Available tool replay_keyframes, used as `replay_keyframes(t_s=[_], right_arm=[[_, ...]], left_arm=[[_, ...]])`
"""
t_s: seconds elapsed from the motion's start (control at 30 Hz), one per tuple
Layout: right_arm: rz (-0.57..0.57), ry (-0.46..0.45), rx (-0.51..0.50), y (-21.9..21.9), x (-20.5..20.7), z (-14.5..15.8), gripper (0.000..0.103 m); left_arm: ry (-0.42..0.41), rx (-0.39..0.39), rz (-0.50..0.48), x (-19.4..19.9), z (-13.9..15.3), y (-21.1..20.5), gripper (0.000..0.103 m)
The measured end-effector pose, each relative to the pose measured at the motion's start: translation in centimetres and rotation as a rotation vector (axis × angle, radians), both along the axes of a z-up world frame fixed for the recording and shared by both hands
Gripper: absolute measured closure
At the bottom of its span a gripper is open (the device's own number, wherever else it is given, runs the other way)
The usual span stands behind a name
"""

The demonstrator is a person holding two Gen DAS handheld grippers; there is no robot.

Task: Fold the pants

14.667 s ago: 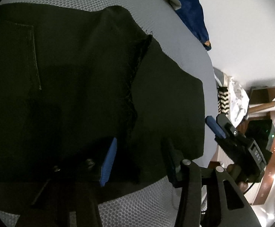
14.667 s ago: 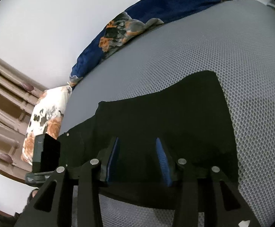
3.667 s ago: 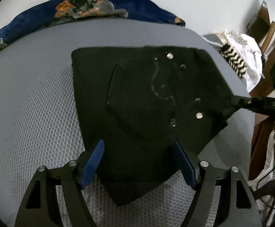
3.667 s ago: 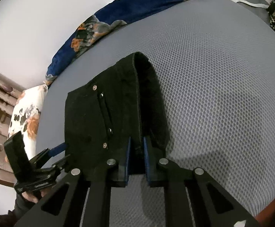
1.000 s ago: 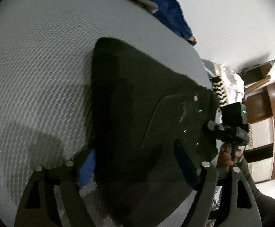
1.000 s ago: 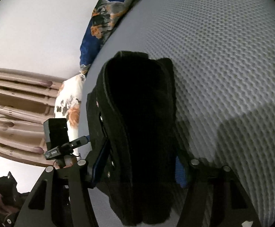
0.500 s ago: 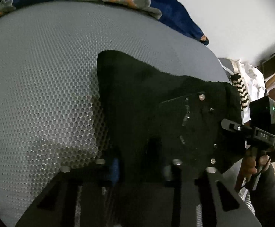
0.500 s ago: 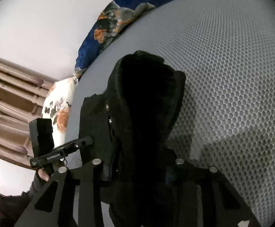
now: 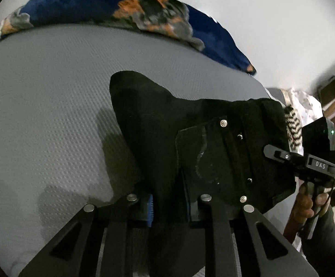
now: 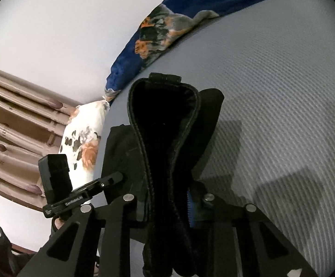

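- Pants [image 9: 190, 143]: black, already folded into a thick bundle; near end raised off the grey mattress [image 9: 47, 106], far end resting on it or hanging just above, which one you cannot tell. A pocket with rivets faces up in the left wrist view.
- Left gripper [image 9: 167, 207]: your jaws are closing, narrow, with one near corner of the bundle pinched between the blue pads.
- Right gripper [image 10: 167, 205]: your jaws are closing too, narrow, clamped on the waistband end, whose stitched rim gapes open ahead of the fingers.
- Surroundings: blue flowered blanket [image 9: 126, 11] along the far edge of the mattress, well apart from the pants; flowered pillow [image 10: 84, 143] beside it.
- Step in hand, by judgement: folding looks nearly done; you are lifting the bundle with both grips.
- Next move calls for: keeping both hands level and together so the layers do not slide apart, then setting the bundle down flat before you let go.
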State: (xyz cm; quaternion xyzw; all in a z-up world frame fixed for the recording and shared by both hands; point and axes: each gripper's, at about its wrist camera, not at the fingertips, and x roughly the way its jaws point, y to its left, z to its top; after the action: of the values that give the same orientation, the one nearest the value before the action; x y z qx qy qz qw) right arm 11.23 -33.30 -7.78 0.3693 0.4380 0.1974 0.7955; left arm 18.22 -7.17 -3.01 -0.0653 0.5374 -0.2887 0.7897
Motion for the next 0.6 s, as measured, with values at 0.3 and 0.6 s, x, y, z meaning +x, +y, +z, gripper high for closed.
replay_keyframes(t_s=[0.3,0.6], right_arm=[[0.022,-0.019,0.001,1.2,8.8,0.2,0.080],[-0.010,0.003,-0.067,1.4,13.9,-1.1,0.080]], left_arm=[[-0.080,0.030,0.069,7.0,1.1,1.6,0.083],[-0.076,0.092,0.119,12.7,-1.7,1.9,0.083]])
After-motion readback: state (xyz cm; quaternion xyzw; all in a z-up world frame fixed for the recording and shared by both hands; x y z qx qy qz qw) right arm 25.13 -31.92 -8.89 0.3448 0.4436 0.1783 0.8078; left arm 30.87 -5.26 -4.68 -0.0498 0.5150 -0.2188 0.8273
